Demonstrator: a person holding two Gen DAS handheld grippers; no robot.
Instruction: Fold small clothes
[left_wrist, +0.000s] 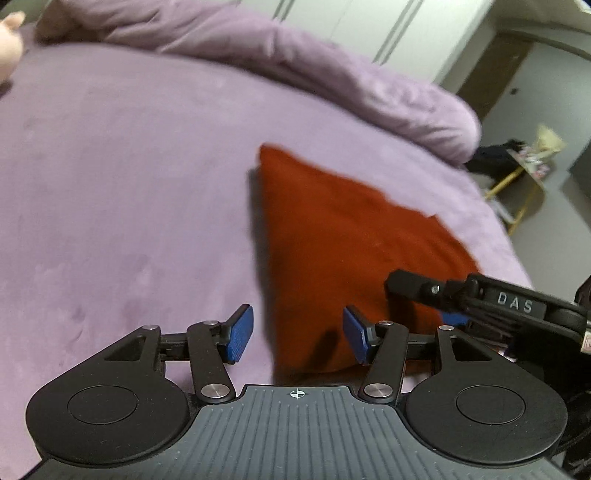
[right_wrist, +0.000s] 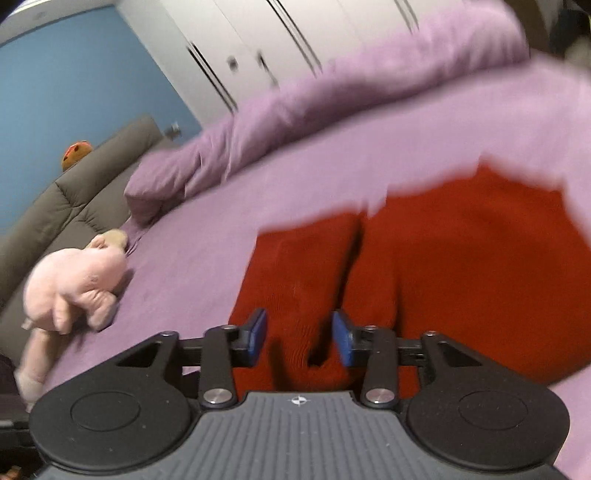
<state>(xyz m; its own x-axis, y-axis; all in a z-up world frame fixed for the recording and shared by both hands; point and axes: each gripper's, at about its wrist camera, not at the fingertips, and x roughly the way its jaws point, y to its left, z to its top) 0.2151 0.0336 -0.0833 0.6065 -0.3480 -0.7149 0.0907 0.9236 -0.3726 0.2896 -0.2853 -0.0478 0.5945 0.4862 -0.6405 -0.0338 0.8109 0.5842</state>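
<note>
Red knit fabric, the small garment (left_wrist: 354, 236), lies flat on the purple bed sheet (left_wrist: 129, 184), in front of the rolled purple duvet (left_wrist: 332, 74). Your left gripper (left_wrist: 298, 334) has its jaws apart over the near left edge of the garment and grips nothing. Your right gripper (right_wrist: 299, 338) also has its jaws apart, with the red cloth below them, but no pad presses on it.

The right wrist view shows a dark crease down the garment. If you close there, I think you may pinch two layers, or also the sheet, and the fold will drag crooked. The two grippers are near each other at the garment's near edge, so they may collide. The pink plush toy (right_wrist: 74, 284) lies well away from the garment and should not disturb.
</note>
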